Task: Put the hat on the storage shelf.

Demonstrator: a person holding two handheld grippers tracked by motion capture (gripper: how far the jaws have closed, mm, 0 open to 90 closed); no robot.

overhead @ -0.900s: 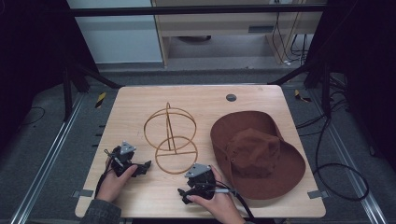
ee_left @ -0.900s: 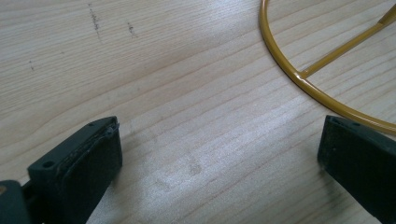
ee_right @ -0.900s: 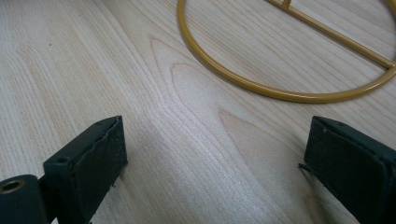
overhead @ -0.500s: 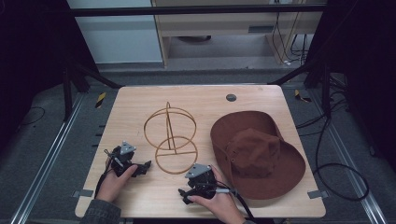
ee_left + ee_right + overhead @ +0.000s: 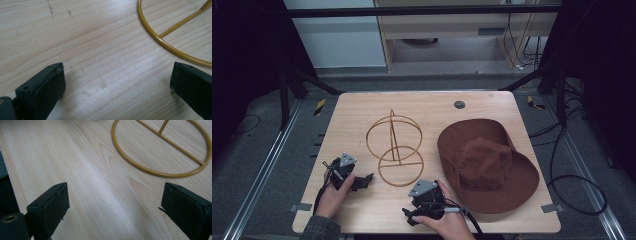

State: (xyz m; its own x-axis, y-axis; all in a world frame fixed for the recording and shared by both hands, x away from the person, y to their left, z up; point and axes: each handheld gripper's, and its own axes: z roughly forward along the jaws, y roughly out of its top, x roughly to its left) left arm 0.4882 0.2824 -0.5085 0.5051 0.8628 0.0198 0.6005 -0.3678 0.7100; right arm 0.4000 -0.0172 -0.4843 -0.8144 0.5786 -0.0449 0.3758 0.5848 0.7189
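We had both tongs resting low on the tabletop [image 5: 362, 107] near its front edge, the left tongs [image 5: 364, 178] just left of the gold wire hat stand [image 5: 394, 147] and the right tongs [image 5: 408, 216] just in front of it, with the brown wide-brimmed hat [image 5: 487, 167] lying crown-up to the right, its brim close beside the right hand [image 5: 449, 220]. In both gripper views the jaws stood wide apart with nothing but bare wood between them; the left gripper view caught the stand's base ring [image 5: 170, 47] just ahead of the right-hand jaw, and the right gripper view showed that ring [image 5: 162, 147] with its crossbar a little further off. We judged that the work in hand was to set the hat on the stand, and that nothing had been gripped yet. To do the reach well, we thought the right tongs should approach the near brim flat to the tabletop, one jaw slipping under the soft felt and one above, and close only once the brim was well inside. The left tongs could pinch the base ring to keep the light stand from sliding or tipping as the hat came over its upper hoop.
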